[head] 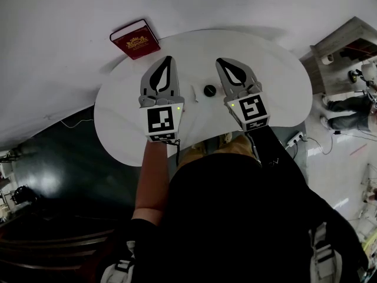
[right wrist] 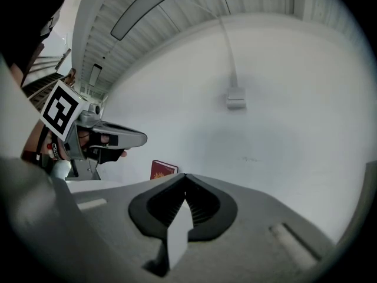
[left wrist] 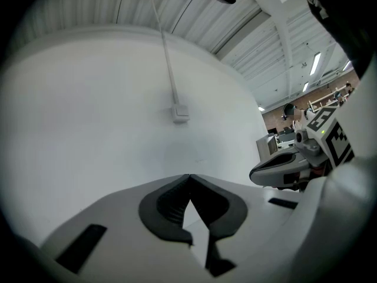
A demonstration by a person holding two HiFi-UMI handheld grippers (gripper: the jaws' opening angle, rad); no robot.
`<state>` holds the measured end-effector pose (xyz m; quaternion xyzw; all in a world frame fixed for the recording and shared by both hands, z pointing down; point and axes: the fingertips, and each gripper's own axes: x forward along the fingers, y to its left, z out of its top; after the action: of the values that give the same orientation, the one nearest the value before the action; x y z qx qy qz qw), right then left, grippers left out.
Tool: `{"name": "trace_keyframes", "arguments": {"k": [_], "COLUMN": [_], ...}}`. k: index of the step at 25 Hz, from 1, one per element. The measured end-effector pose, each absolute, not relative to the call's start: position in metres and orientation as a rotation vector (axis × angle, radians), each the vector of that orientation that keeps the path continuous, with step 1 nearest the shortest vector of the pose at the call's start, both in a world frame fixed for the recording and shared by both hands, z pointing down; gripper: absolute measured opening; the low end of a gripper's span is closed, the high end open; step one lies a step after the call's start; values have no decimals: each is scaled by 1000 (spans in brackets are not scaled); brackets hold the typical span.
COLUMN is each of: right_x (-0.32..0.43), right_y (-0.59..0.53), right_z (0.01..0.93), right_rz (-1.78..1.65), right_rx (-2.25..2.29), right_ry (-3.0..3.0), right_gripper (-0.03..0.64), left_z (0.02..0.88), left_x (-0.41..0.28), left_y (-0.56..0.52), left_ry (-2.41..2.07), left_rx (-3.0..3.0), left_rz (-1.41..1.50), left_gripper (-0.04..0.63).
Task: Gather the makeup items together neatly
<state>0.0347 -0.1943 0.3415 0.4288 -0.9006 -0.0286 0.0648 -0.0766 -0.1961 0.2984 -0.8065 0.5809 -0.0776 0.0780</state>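
Observation:
A small black round makeup item (head: 210,90) lies on the white round table (head: 283,81), between my two grippers and touching neither. A dark red box (head: 135,39) with gold print sits at the table's far left edge, and it also shows in the right gripper view as the red box (right wrist: 163,170). My left gripper (head: 168,59) is shut with nothing in it, its tips meeting in the left gripper view (left wrist: 189,176). My right gripper (head: 218,61) is likewise shut and empty, as its own view (right wrist: 185,175) shows. Both are held level over the table, pointing at the wall.
A white wall with a cable and a small box (left wrist: 181,114) stands just behind the table. To the right are a shelf unit (head: 347,46), a standing person's legs (head: 347,106) and a power strip (head: 296,139) on the floor. Dark floor lies left of the table.

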Motion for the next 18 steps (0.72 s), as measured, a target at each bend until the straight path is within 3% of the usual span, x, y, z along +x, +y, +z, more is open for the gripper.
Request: {"name": "trace_keyframes", "arguments": {"k": [18], "right_x": [7], "right_y": [-191], "right_z": [335], "right_rz": [-126], "right_rx": [1185], "right_ry": [-2774], "right_gripper": [5], "left_z": [297], "left_x": [-95], "left_y": [-196], "left_ry": [1789], "left_rx": [-2386], "left_rz": [-220], "left_gripper": [6]}}
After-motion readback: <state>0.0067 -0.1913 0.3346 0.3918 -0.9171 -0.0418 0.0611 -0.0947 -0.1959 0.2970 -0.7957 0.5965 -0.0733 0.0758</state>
